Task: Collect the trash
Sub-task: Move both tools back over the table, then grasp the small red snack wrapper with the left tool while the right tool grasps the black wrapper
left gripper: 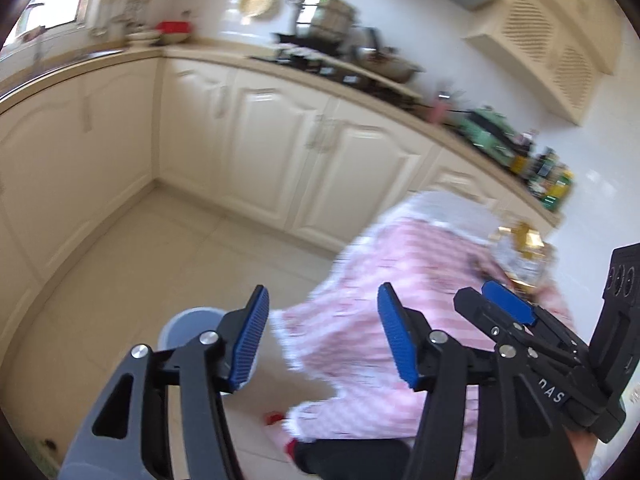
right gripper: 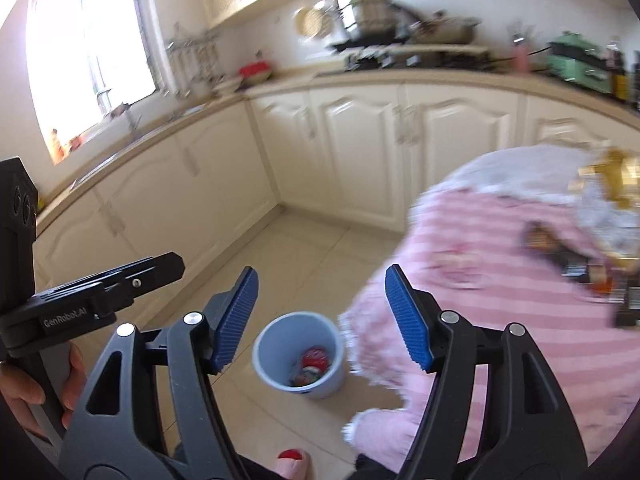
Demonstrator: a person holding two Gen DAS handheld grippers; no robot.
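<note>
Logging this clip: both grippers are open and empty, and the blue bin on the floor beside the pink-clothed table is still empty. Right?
Not quite. The bin already holds trash, a red wrapper among it, as the right wrist view shows. The rest stands: left gripper and right gripper are open and empty, and the bin stands on the floor beside the table.

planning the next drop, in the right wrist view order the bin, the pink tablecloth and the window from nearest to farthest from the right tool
1. Pink tablecloth, touching range beside the right tool, on its right.
2. Bin, on the floor below, between the fingers.
3. Window, far upper left, above the counter.
</note>
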